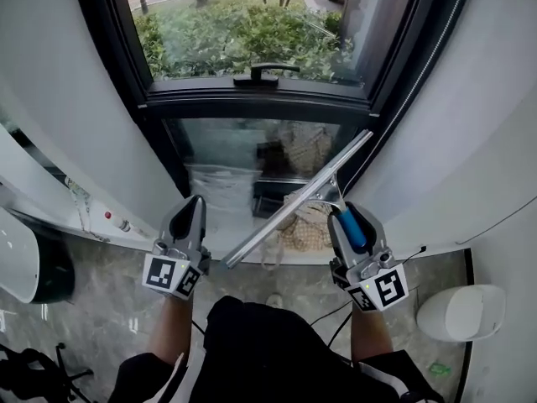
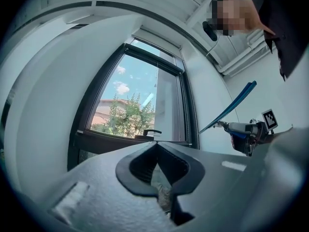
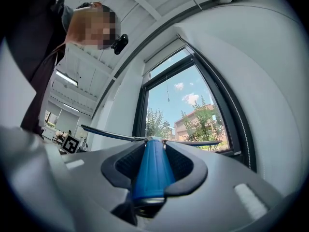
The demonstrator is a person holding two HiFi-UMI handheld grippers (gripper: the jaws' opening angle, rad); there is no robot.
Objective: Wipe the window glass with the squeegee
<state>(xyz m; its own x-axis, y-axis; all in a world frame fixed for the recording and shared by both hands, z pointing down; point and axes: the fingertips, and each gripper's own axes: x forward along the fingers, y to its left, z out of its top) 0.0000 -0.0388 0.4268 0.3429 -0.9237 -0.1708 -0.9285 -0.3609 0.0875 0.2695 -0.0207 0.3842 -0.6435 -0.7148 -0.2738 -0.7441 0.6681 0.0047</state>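
Note:
The squeegee (image 1: 323, 193) has a blue handle (image 3: 151, 168) and a long metal blade that slants from upper right to lower left in front of the lower window glass (image 1: 252, 154). My right gripper (image 1: 350, 217) is shut on the blue handle, below the right side of the pane. In the right gripper view the blade (image 3: 108, 135) lies crosswise beyond my right gripper (image 3: 154, 143). My left gripper (image 1: 193, 206) is shut and holds nothing; it hovers near the blade's lower end, apart from it. From my left gripper (image 2: 155, 145) the squeegee (image 2: 231, 108) shows at the right.
A dark window frame with a black handle (image 1: 264, 74) separates the upper pane from the lower one. Curved white walls (image 1: 75, 116) flank the window. A white and black object (image 1: 25, 267) stands at the left, a white bin (image 1: 463, 311) at the lower right, and a cable (image 1: 336, 321) lies on the floor.

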